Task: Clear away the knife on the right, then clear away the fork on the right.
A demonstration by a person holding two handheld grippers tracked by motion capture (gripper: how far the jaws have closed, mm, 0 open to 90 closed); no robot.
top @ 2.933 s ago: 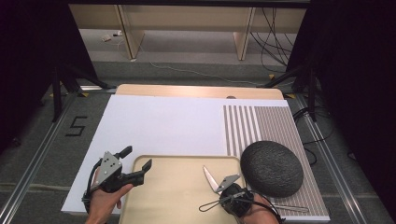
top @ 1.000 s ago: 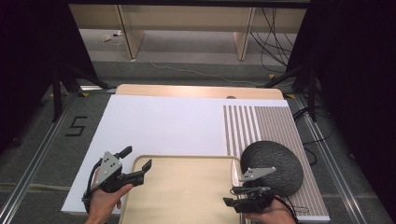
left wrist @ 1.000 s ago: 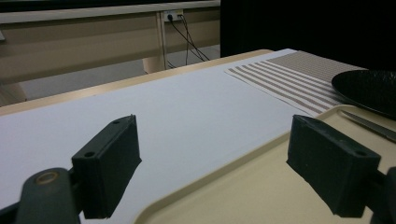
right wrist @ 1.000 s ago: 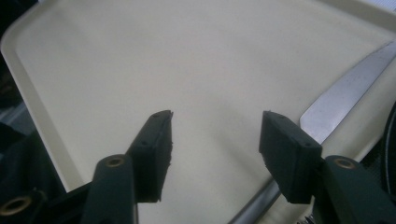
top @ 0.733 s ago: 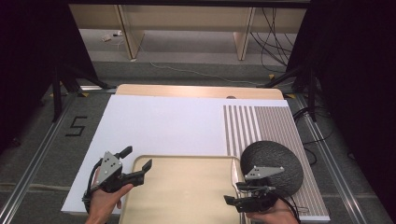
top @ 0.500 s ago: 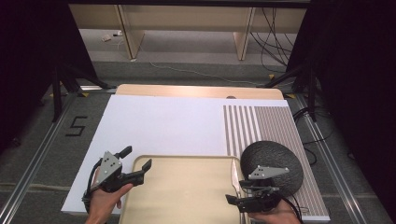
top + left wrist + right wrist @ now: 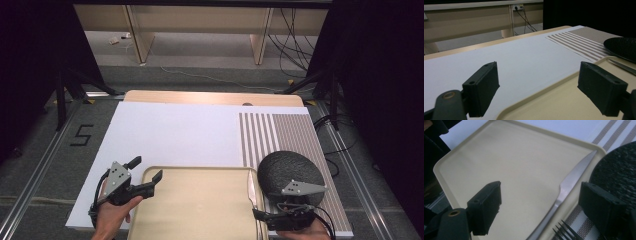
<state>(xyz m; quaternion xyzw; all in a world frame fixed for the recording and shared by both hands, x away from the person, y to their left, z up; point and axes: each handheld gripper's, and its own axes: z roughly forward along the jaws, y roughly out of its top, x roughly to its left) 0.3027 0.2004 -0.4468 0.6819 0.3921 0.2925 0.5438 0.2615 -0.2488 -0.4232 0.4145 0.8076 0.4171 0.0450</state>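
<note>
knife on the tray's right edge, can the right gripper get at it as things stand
Probably yes: the right gripper is open just short of the knife, which lies bare along the tray rim with nothing between.

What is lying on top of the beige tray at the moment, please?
A knife lies along the right edge of the tray, its blade over the rim; the rest is bare. The tray's near end is out of frame, so unseen.
</note>
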